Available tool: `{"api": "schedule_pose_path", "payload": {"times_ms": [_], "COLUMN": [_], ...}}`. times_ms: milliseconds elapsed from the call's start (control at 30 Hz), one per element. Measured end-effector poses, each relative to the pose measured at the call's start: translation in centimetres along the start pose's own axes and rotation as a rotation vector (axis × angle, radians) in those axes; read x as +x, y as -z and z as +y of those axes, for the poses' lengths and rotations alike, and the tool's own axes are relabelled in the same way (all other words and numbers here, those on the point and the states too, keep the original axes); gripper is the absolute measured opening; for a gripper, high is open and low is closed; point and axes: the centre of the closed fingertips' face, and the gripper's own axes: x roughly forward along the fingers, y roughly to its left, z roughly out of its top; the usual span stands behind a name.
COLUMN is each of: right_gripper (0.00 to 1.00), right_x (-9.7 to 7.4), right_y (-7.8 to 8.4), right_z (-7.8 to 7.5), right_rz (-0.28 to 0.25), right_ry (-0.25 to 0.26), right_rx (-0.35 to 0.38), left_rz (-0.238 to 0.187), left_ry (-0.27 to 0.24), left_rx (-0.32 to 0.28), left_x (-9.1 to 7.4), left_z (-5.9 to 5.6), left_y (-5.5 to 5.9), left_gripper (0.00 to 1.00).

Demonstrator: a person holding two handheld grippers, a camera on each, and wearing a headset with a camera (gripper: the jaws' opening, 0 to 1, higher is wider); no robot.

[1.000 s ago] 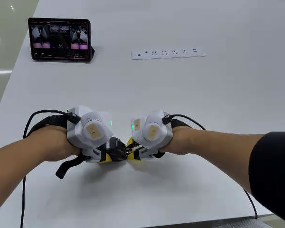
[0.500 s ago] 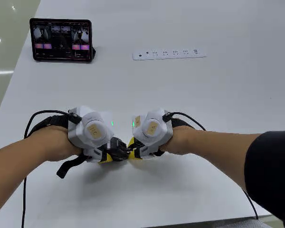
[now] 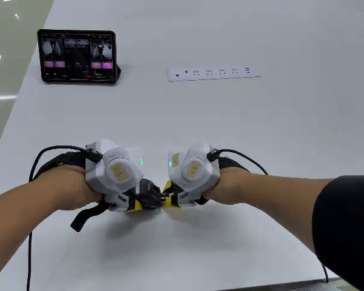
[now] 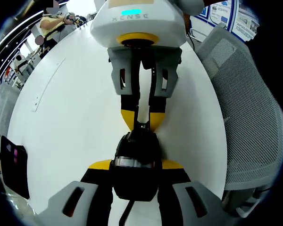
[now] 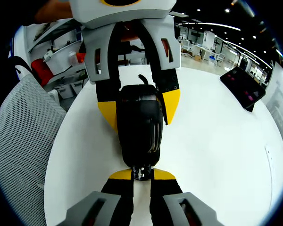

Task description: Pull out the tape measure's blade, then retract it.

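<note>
White counter (image 3: 279, 121) carried the tape measure (image 4: 134, 165), clamped by fingers of left gripper (image 3: 136, 203); right gripper (image 3: 168, 200) was pinched on its blade tip (image 5: 140, 172). Pull likely needed a steady left hold and a straight, slow draw.

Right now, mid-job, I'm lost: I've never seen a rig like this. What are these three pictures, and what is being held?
There is no robot arm here. A person holds a two-jaw tool in each hand. The wide picture comes from a camera in the person's headset, looking down at the white table. The two round pictures each come from a camera riding on one tool, looking forward along its jaws.

At the far side of the table a tablet stands and a white power strip lies flat.

The left tool is clamped around the black tape measure. The right tool pinches the tip of its blade, right at the mouth of the case, so the blade looks hardly pulled out yet.
</note>
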Motion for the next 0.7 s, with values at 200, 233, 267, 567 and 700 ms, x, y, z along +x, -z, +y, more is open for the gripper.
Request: {"api": "schedule_pose_path", "payload": {"times_ms": [200, 233, 267, 567, 700], "right_gripper": [0.09, 0.09, 0.09, 0.09, 0.09], "right_x": [-0.2, -0.2, -0.3, -0.6, -0.7], "right_y": [0.4, 0.4, 0.5, 0.8, 1.1], "right_z": [0.0, 0.0, 0.0, 0.0, -0.1], "right_rz": [0.009, 0.009, 0.01, 0.013, 0.016], "right_ry": [-0.003, -0.003, -0.002, -0.001, 0.001], "right_rx": [0.008, 0.008, 0.009, 0.006, 0.012], "left_rz": [-0.001, -0.001, -0.002, -0.002, -0.003], "left_ry": [-0.002, -0.003, -0.003, -0.003, -0.003], "left_rx": [-0.003, -0.004, -0.004, -0.006, -0.007], "left_x": [0.1, 0.1, 0.1, 0.1, 0.1], "left_z": [0.0, 0.0, -0.1, -0.1, -0.1], "left_y": [0.0, 0.0, 0.0, -0.1, -0.1], "left_gripper": [0.31, 0.31, 0.31, 0.31, 0.31]}}
